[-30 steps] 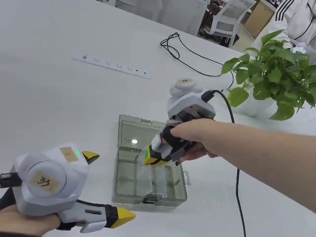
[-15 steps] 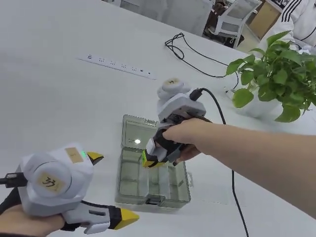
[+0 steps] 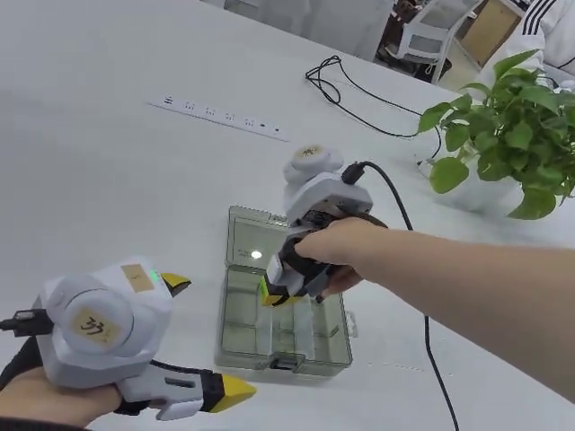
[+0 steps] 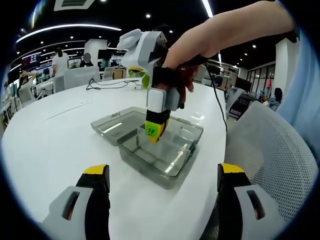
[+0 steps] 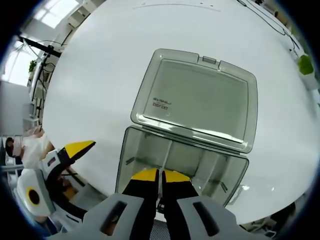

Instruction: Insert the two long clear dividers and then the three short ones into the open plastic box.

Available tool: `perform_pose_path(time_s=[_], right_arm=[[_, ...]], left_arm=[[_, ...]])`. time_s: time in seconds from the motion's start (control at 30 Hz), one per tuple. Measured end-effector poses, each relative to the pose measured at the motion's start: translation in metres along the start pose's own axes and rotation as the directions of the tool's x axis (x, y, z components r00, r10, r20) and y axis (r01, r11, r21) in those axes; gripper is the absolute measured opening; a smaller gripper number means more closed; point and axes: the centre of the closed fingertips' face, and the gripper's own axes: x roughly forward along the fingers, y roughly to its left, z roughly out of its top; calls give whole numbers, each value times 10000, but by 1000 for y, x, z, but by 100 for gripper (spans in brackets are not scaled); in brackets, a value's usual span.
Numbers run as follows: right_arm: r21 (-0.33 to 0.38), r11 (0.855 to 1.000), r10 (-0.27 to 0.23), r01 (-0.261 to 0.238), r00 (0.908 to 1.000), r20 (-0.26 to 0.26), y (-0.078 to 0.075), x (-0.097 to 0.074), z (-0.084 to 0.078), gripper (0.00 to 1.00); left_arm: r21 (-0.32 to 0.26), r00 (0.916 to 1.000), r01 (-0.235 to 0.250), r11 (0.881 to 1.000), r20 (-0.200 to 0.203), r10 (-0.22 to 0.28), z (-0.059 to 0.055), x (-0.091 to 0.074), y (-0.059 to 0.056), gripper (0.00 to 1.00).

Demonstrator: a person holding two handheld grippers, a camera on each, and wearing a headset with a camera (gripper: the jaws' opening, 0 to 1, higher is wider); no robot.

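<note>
Yellow-tipped left gripper (image 3: 207, 337) sits nearest, low at the left of the head view, held in a hand. Its jaws are spread wide with nothing between them. It hovers over bare white table (image 3: 99, 197), just short of the box's near edge and not touching it.

Smoky translucent plastic box (image 3: 235, 334) lies on the table just ahead, between the two grippers. It is open, and its lid (image 3: 250, 235) is folded flat on the tabletop on the far side, hinged to the tray.

Right gripper (image 3: 274, 296) points down into the tray from the far right, with a hand wrapped around its body. Its tips are inside the box near the lid side. In the right gripper view the jaws are pressed together on the thin edge of a clear divider (image 5: 163, 155). The divider stands upright in the tray and runs towards the hinge wall. Cannot tell whether it is fully seated in its slots, nor how many dividers are in.

A black cable (image 3: 422, 269) trails from the right gripper across the table to the right.

Further back are a white power strip (image 3: 220, 118), then a looped black cord (image 3: 346, 83). A potted plant (image 3: 512, 117) stands at the far right, and a chair (image 3: 422, 31) is beyond the table edge.
</note>
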Motion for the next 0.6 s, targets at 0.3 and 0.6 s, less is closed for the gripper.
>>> perform_pose_path(time_s=[0.3,0.6], right_arm=[[-202,9994,266,-264,9996,62,2,-1,-2,5],[-387,9977,577,-560,9974,438,1,-3,-1,21]], left_arm=[[88,10000,-6,10000,-73,7,1,-1,1,90],[100,9998,-76,9999,-166,77,0,-1,0,90]])
